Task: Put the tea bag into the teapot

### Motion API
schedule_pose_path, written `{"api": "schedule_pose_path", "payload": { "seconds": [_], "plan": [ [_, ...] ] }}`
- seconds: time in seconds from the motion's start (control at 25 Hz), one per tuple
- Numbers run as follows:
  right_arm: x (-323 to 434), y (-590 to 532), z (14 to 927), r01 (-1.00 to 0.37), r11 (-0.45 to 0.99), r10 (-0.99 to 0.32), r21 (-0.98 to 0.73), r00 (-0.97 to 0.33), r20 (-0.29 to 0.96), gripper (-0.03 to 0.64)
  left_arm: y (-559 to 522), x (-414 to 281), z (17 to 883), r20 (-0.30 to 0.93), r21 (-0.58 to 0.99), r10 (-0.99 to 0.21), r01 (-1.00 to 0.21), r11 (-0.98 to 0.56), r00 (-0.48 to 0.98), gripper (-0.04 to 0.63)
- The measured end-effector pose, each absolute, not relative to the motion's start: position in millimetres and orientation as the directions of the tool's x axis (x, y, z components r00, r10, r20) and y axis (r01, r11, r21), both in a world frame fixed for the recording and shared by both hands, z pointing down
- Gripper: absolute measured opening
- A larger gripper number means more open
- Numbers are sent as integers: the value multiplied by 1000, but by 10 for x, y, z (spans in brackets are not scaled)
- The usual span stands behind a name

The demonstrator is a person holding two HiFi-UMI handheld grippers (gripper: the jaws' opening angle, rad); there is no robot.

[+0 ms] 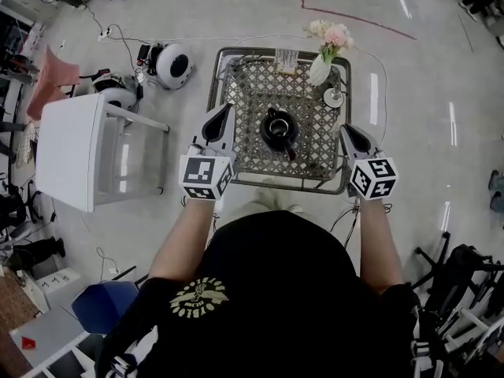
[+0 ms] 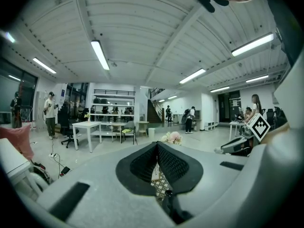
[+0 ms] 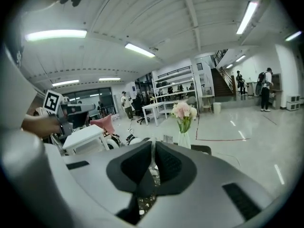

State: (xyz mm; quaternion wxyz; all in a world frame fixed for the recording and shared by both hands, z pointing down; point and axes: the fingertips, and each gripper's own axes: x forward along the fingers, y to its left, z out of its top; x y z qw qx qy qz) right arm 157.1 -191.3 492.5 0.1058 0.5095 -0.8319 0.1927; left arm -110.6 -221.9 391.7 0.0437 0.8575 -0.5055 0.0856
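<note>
**A:** Is there any writing to read?

**B:** Very little. A white card [image 1: 286, 61] with barcode-like stripes stands at the far edge of the square metal lattice-top table [image 1: 244, 85], but its print is too small to read. The person's black shirt carries a pale yellow emblem [image 1: 198, 298], and that is illegible too. The cube on each gripper shows black-and-white square markers and no words.

**A:** How many of each thing?

**B:** On the lattice table there is one glossy black teapot [image 1: 277, 130] in the middle. One white vase [image 1: 319, 71] of pink and cream flowers [image 1: 332, 35] stands at the far right corner. One small white round dish [image 1: 333, 97] sits just beside the vase. One plain white table [image 1: 71, 152] stands on the floor to the left. There are two grippers.

**A:** How do the grippers stand?

**B:** The left gripper [image 1: 226, 110] is at the table's near left edge, with its jaws together at the tips and nothing between them. The right gripper [image 1: 345, 129] is at the near right edge, its jaws closed to a thin slit, and I can make out nothing in it.

**A:** Where is the tea bag?

**B:** I cannot make it out in any view. The teapot sits between the two grippers, apart from both.
</note>
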Motion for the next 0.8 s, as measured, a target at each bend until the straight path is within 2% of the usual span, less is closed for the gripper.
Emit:
{"api": "schedule_pose_path", "payload": {
  "seconds": [0.2,0.48,0.8],
  "plan": [
    [1586,-1929,4382,-859,442,-826,-257,-502,257,28,-2283,-1081,3782,166,24,-854,-868,-497,493,-3],
    [1512,-2032,4263,-849,469,-818,-243,-521,243,28,-2413,-1053,3819,178,10,-851,-866,-500,494,-3],
    [1041,-2109,4340,-800,547,-760,-246,-598,255,28,-2483,-1140,3924,201,13,-855,-874,-486,478,-3]
  ]
}}
